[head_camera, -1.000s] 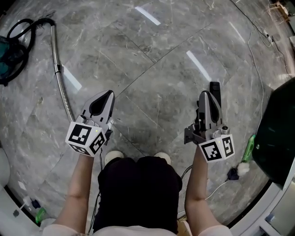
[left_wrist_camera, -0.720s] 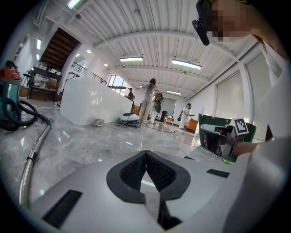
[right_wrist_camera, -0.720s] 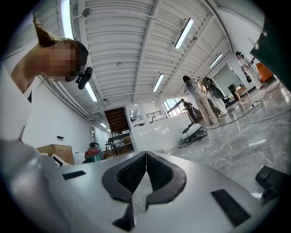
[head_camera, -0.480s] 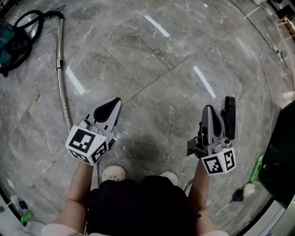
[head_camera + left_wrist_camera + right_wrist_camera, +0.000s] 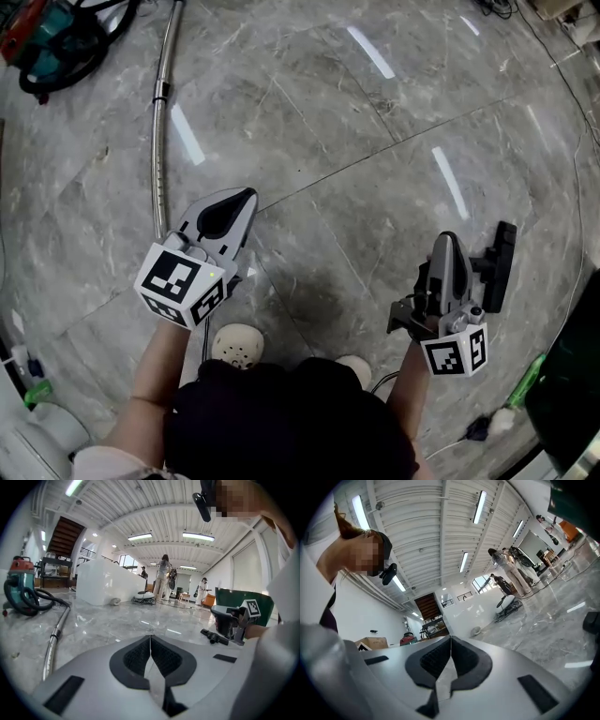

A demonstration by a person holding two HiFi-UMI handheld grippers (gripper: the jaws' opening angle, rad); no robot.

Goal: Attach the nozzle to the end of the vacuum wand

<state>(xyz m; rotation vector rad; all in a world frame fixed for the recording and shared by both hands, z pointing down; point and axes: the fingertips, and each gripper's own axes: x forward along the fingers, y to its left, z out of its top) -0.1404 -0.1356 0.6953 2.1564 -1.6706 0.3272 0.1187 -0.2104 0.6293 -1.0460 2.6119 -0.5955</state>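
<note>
Clenched, empty: left tongs (image 5: 245, 195), right tongs (image 5: 448, 240). Open right, grip black plastic nozzle (image 5: 499, 264) mid-body, well apart from curved chrome wand (image 5: 156, 159).

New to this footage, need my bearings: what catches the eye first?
The left gripper and the right gripper dominate the head view, both shut and empty above the grey marble floor. The silver vacuum wand lies beyond the left one, running toward the teal vacuum at top left; the black nozzle lies beside the right one.
</note>
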